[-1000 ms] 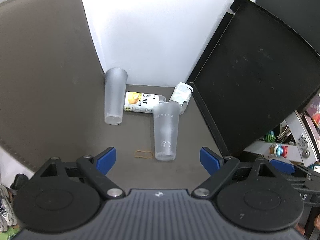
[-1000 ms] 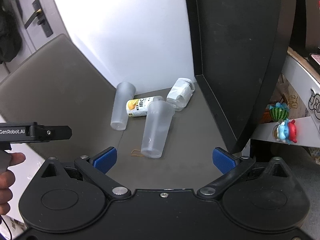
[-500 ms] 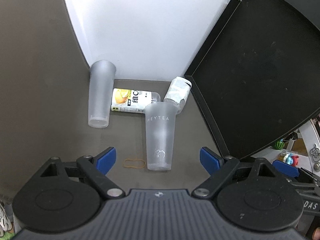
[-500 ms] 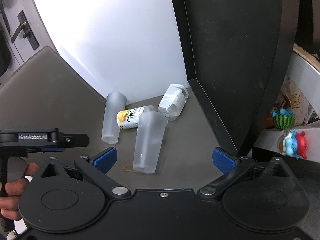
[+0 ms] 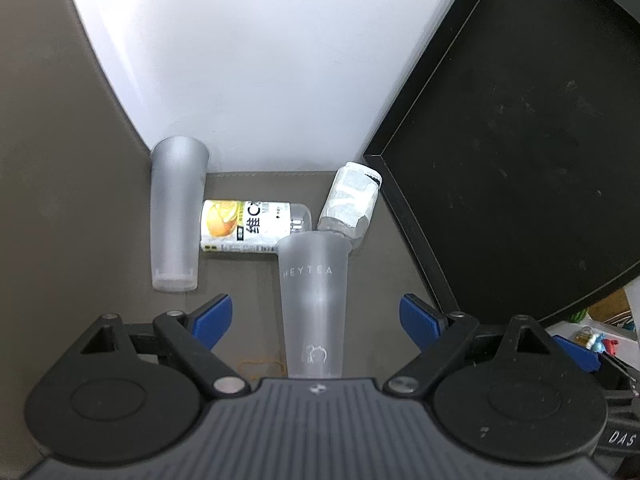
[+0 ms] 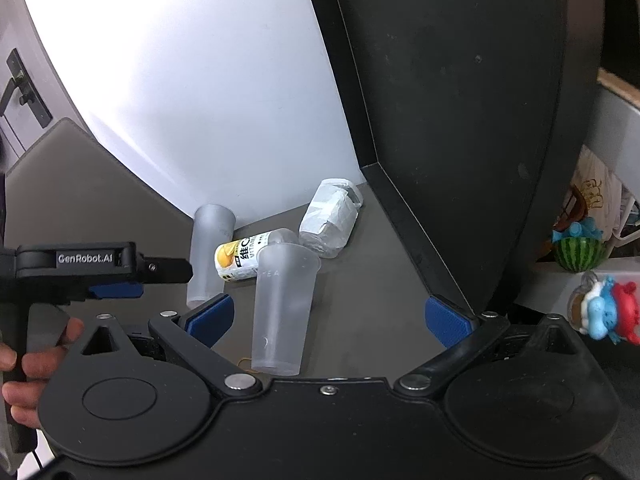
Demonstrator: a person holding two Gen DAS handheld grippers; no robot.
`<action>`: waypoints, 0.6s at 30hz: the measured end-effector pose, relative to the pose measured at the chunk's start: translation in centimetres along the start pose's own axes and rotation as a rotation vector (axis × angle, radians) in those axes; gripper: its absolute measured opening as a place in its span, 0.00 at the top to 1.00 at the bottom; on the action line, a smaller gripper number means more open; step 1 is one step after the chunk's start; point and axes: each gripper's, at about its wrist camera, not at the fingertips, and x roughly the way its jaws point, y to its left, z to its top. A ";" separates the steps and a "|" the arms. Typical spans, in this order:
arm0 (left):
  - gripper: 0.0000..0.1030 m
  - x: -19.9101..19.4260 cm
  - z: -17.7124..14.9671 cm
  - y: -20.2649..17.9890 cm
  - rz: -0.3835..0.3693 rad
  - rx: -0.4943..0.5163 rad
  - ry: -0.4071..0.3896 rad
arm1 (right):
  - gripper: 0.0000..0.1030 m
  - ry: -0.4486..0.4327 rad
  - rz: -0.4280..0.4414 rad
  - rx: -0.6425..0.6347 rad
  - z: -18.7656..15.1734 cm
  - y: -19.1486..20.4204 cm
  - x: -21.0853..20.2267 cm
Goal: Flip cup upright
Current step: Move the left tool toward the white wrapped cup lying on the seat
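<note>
- Holding both tongs spread wide, we had nothing between the blue pads of the left gripper (image 5: 316, 316) or of the right gripper (image 6: 328, 318).
- Over the last second we had brought the left gripper closer to the near cup (image 5: 313, 304): its base, which had stood clear ahead of the tool, now sat at 6 o'clock against the gripper body, between the open pads but touching neither.
- We judged from this that the approach was nearly finished and the closing squeeze was the step in hand; no flip had begun.
- The near cup appeared to lie on the dark table (image 5: 80, 240) with its wide mouth at 12 o'clock, away from us; how flat it lay we could not tell.
- From the right wrist camera the same cup (image 6: 282, 308) lay at 10 o'clock of that gripper's centre, beside its left pad, and the left tool showed at 9 o'clock.
- A rubber band (image 5: 262, 366) lay at 9 o'clock of the cup base, partly hidden.
- A second frosted cup (image 5: 176, 220) lay apart at 10 o'clock, mouth towards the white wall (image 5: 260, 60).
- Between them lay a yellow-labelled bottle (image 5: 252, 226), and at 1 o'clock a white-wrapped bottle (image 5: 350, 204) just beside the cup rim.
- A black panel (image 5: 520, 160) stood at 2 o'clock.
- The near cup read "HEYTEA"; the left tool read "GenRobot.AI"; the yellow label carried Chinese characters, a large "C" and what looked like "VITAMIN".
</note>
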 end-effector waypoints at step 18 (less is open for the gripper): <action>0.14 5.8 3.8 -1.1 0.015 0.100 0.032 | 0.01 -0.051 -0.001 0.113 -0.6 -2.3 4.0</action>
